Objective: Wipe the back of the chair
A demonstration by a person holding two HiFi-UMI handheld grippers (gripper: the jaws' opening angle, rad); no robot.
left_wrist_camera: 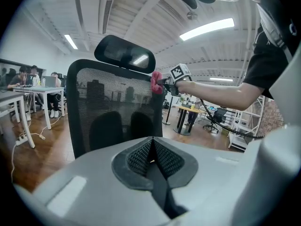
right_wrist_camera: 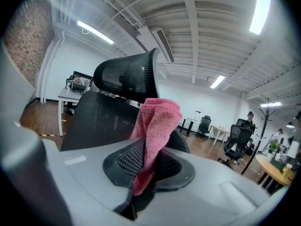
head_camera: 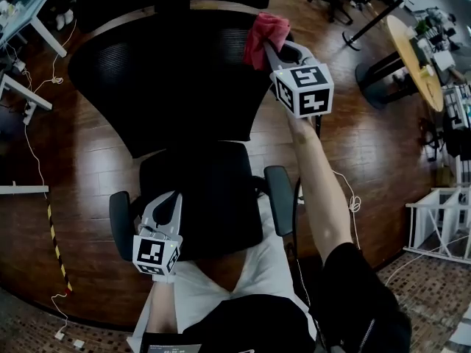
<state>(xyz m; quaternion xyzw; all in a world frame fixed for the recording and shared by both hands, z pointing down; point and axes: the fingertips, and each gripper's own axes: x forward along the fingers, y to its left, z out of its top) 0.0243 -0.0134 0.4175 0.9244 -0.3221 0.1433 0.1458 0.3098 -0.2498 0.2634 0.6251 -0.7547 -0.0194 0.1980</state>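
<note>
Your right tool (head_camera: 271, 50) grips the pink cloth (head_camera: 263, 31) at the chair back (head_camera: 169, 87) edge, upper centre; your left tool (head_camera: 169, 197), lower left, is clenched empty.

The cloth (head_camera: 265, 34) meets the chair back (head_camera: 162, 79) at its right edge, behind the seat (head_camera: 206, 197).

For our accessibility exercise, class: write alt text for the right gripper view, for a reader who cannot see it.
The right gripper has its jaws shut on a pink cloth, held up beside a black mesh chair back with a headrest. Behind lies an open office with desks and chairs.
</note>
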